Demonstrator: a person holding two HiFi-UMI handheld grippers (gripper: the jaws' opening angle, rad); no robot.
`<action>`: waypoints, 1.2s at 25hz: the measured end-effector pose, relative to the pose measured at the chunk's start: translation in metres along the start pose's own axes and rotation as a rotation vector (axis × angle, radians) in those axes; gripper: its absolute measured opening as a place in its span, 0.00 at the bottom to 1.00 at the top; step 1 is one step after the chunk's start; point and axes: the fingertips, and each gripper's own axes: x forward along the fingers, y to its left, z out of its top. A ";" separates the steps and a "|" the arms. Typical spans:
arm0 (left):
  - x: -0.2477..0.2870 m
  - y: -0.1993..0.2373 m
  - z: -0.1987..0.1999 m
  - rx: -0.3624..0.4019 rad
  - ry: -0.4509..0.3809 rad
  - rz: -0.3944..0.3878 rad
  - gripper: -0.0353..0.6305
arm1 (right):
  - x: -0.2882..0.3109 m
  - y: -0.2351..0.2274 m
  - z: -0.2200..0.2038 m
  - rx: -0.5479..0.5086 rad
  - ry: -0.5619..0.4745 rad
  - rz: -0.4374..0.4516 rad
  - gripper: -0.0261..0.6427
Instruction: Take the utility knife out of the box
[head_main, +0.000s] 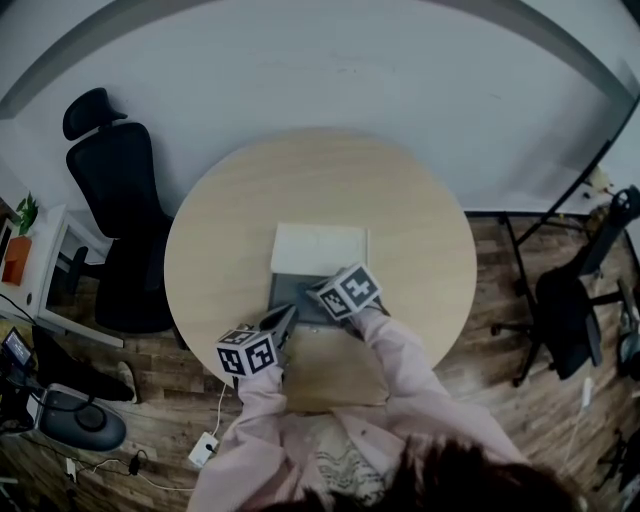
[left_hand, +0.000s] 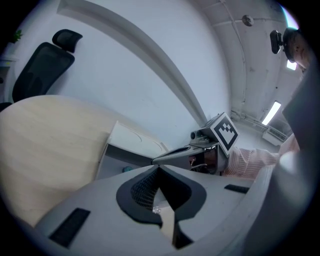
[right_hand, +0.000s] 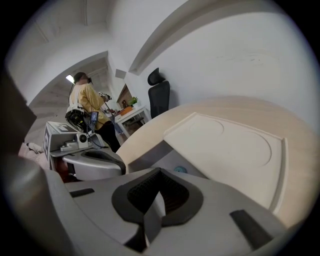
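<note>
Pale wood round table (head_main: 420, 220) carries the shallow grey box (head_main: 288, 292) at centre frame, its flat white lid (head_main: 320, 248) lying open behind it; utility knife not discernible inside, only a small teal spot (right_hand: 180, 170) shows; left gripper (left_hand: 159, 168) and right gripper (right_hand: 160, 170) both have jaws together on nothing, poised at the box's near edge; judged the approach step; next move calls for parting one pair and reaching in.

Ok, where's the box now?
Head view: the box lies open, centred on the round table, white lid on its far side, left gripper at its near-left corner, right gripper over its near-right part.
</note>
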 end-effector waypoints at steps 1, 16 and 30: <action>0.000 0.001 -0.001 -0.003 0.003 0.002 0.06 | 0.002 -0.002 -0.001 -0.008 0.019 -0.011 0.03; -0.001 0.007 -0.002 -0.020 0.008 -0.013 0.06 | 0.022 -0.024 -0.025 -0.033 0.178 -0.158 0.12; -0.003 0.009 -0.006 -0.019 0.027 -0.027 0.06 | 0.034 -0.032 -0.040 -0.039 0.235 -0.219 0.30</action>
